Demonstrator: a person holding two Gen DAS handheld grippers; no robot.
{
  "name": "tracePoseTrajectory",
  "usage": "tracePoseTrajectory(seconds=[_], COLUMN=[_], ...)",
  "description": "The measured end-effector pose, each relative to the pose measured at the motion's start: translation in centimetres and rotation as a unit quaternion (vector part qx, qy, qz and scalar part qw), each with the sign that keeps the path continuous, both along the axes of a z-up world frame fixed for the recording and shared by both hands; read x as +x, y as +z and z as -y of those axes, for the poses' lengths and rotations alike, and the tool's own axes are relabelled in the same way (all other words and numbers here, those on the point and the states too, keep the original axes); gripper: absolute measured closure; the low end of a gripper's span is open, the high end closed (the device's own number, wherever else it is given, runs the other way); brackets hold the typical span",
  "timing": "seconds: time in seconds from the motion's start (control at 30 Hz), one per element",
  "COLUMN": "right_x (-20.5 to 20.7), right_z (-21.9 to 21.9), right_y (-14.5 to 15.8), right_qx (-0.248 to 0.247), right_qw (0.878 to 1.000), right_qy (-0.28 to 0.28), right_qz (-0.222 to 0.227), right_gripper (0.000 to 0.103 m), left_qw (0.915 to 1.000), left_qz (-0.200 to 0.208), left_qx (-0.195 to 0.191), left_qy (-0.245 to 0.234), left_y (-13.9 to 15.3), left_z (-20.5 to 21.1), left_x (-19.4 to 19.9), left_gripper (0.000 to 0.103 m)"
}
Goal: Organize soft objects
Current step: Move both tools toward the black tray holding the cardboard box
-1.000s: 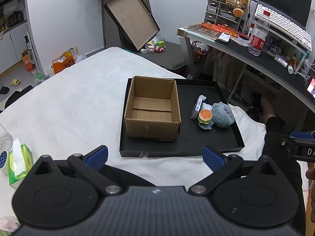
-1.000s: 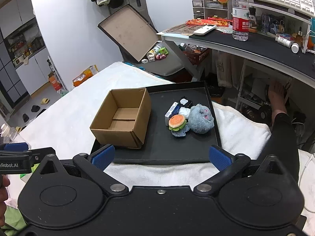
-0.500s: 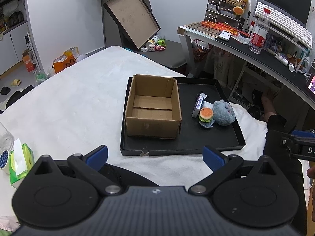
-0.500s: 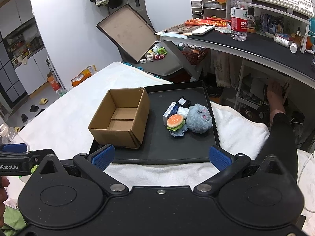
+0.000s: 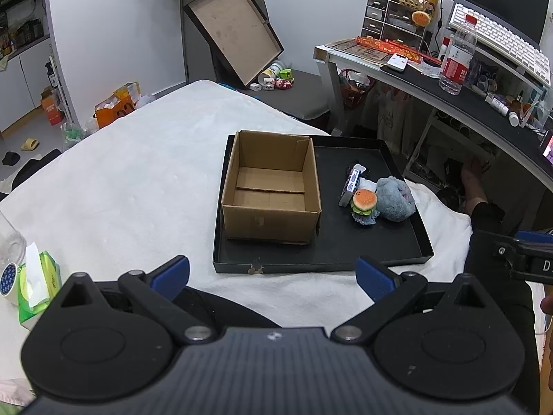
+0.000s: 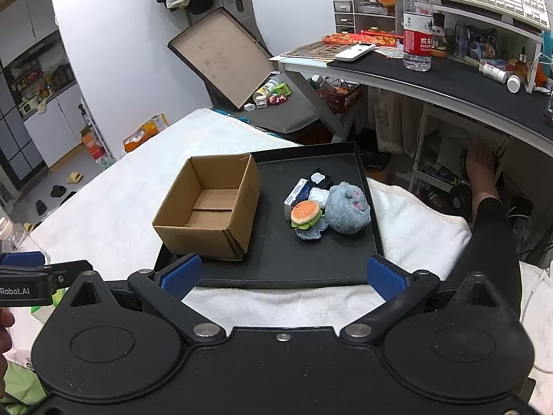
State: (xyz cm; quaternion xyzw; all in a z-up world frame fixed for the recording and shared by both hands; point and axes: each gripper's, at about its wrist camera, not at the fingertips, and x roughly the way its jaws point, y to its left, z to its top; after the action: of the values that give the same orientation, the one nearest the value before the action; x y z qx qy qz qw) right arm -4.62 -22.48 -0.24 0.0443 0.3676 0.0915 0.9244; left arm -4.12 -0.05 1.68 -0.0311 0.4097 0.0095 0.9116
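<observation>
An open, empty cardboard box (image 5: pixel 271 186) (image 6: pixel 211 205) stands on the left part of a black tray (image 5: pixel 345 249) (image 6: pixel 311 263). To its right on the tray lie a plush burger (image 5: pixel 363 201) (image 6: pixel 305 212), a grey-blue plush ball (image 5: pixel 394 199) (image 6: pixel 347 207), a small blue-white carton (image 5: pixel 350 186) (image 6: pixel 297 193) and a small black-white item (image 6: pixel 319 178). My left gripper (image 5: pixel 273 273) is open and empty, short of the tray's near edge. My right gripper (image 6: pixel 283 275) is open and empty over the tray's near edge.
The tray lies on a white blanket (image 5: pixel 121 180). A green tissue pack (image 5: pixel 34 287) and a clear bottle (image 5: pixel 8 242) sit at the near left. A desk (image 6: pixel 449 79) with a water bottle (image 6: pixel 418 24) and keyboard stands at the right. A person's leg (image 6: pixel 487 235) is beside the tray.
Both grippers have moved slightly forward toward the tray; the box and toys appear a little nearer. Nothing on the tray has moved.
</observation>
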Motion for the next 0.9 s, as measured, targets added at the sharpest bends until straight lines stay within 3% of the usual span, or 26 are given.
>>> tracePoseTrajectory(seconds=[0.9], right_x=[0.15], right_z=[-0.04], right_y=[-0.33], right_qx=[-0.003], right_qw=[1.0], right_qy=[-0.001], right_qz=[-0.002], right_gripper=[0.0], left_qw=[1.0], left_qz=[-0.001], left_qx=[0.003], left_qy=[0.003], left_y=[-0.12], left_z=[-0.16], left_x=[0.34], left_gripper=[0.001])
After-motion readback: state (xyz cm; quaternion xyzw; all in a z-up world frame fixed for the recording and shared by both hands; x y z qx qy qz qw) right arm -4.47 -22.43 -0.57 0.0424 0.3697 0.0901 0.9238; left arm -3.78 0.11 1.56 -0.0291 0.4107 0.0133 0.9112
